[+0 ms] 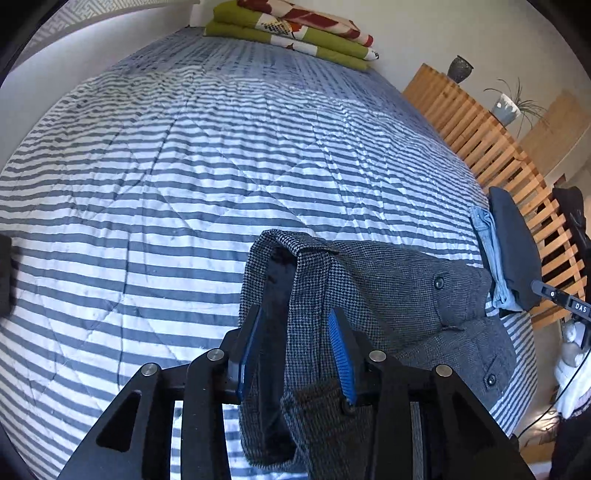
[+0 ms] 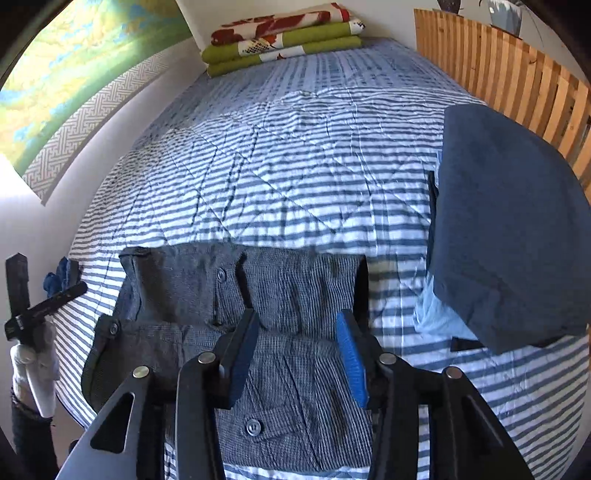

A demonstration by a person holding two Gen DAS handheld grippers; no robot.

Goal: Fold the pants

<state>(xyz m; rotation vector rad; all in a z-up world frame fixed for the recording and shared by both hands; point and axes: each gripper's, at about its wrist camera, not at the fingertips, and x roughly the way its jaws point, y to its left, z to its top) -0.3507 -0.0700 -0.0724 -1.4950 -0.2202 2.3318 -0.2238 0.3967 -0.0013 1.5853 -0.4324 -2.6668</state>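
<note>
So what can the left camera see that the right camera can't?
Only the left wrist view shows the pants' raised edge between the left gripper's open jaws, plus a dark vase and a whole potted plant.

Only the right wrist view shows the map on the wall and the right gripper, jaws open over the flat pants.

Both show the striped bed, the green folded blanket, the wooden slats and the navy folded pile.
</note>
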